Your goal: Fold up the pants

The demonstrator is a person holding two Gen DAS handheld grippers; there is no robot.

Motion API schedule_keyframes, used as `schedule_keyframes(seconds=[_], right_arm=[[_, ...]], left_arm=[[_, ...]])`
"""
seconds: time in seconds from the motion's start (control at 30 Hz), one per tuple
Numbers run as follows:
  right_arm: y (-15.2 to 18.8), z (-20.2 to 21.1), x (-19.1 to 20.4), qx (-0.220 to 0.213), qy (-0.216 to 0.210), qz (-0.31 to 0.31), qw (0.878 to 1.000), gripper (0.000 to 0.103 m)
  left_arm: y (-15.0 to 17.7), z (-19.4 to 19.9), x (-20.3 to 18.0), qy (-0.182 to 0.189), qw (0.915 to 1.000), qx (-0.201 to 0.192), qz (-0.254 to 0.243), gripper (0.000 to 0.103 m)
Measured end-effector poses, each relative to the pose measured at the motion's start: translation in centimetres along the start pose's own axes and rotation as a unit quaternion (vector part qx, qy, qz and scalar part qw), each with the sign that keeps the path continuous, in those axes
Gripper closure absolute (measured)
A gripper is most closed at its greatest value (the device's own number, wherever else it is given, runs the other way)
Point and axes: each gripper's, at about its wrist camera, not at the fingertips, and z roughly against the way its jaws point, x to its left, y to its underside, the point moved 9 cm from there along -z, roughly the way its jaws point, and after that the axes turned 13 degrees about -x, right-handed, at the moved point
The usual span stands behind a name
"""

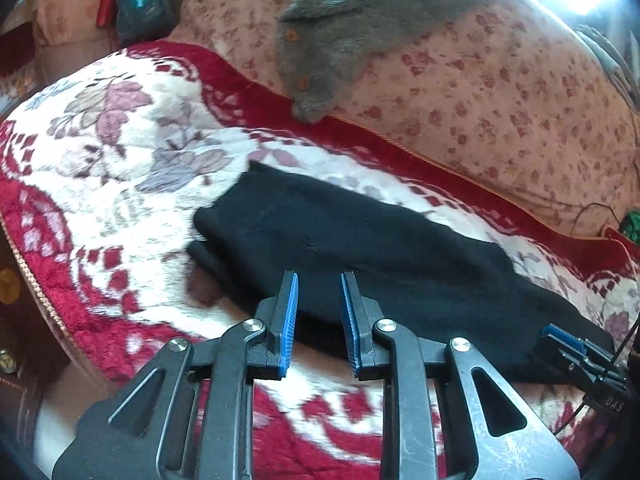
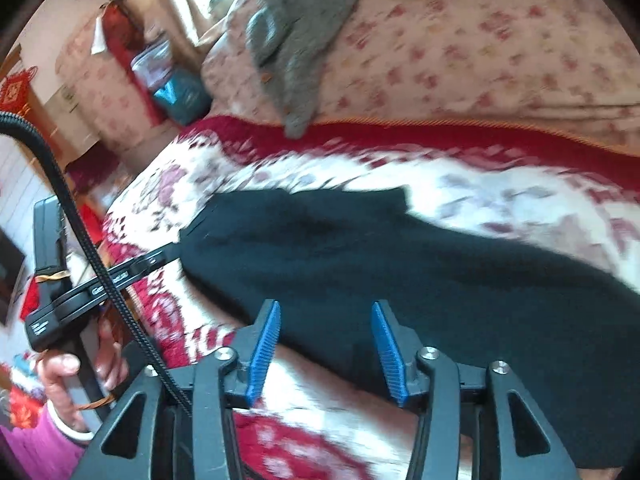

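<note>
On blanket (image 1: 120, 152): one pants (image 1: 360, 256) (black).

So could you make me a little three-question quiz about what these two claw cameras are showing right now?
1. True or false: the left claw is clamped on the black pants.
2. What lies on the pink floral quilt? A) a grey cardigan B) a yellow towel C) a book
3. Fill in: the pants lie on a red and white ____ blanket.

Key
1. False: its jaws stand open, as do the right claw's.
2. A, the grey cardigan.
3. Flowered.
</note>
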Motion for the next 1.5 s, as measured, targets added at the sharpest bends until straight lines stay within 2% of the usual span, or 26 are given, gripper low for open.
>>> schedule_keyframes(seconds=[0.03, 0.1, 0.3, 0.53, 0.67, 0.93, 1.07, 1.37, 1.5], right_arm=[[-0.1, 0.5, -0.5, -0.004, 0.007, -0.002, 1.0, 0.051], [-0.3, 1.8, -1.6, -0.012, 0.021, -0.006, 1.0, 0.049], [-0.4, 5.2, -5.4, -0.029, 0.051, -0.045, 0.997, 0.049], [-0.6, 7.8, -8.3, -0.046, 0.078, -0.06, 0.994, 0.049], [-0.6, 8.4, -9.2, -0.054, 0.088, -0.063, 0.993, 0.049], [-0.1, 9.5, -10.8, -0.056, 0.081, -0.083, 0.992, 0.048], [0.3, 10.8, -12.4, -0.059, 0.104, -0.093, 0.988, 0.048], [2.3, 16.0, -18.5, -0.072, 0.165, -0.144, 0.973, 0.048], [3.7, 18.3, -20.3, -0.078, 0.176, -0.174, 0.966, 0.048]], left_arm=[[0.0, 0.0, -0.9, 0.009, 1.0, 0.002, -0.002, 0.07], [0.1, 0.1, -2.5, 0.023, 0.9997, 0.002, -0.005, 0.067], [0.4, 0.0, -7.4, 0.056, 0.9979, 0.006, -0.031, 0.067], [1.4, -0.3, -11.6, 0.083, 0.9948, 0.019, -0.056, 0.067], [2.2, -0.4, -12.8, 0.091, 0.9934, 0.026, -0.064, 0.067], [3.5, -1.0, -14.3, 0.099, 0.9912, 0.041, -0.077, 0.067], [4.0, -1.3, -15.3, 0.108, 0.9897, 0.047, -0.081, 0.067], [5.5, -1.9, -19.6, 0.16, 0.9792, 0.07, -0.102, 0.067], [6.2, -2.0, -22.1, 0.185, 0.9723, 0.079, -0.119, 0.067]])
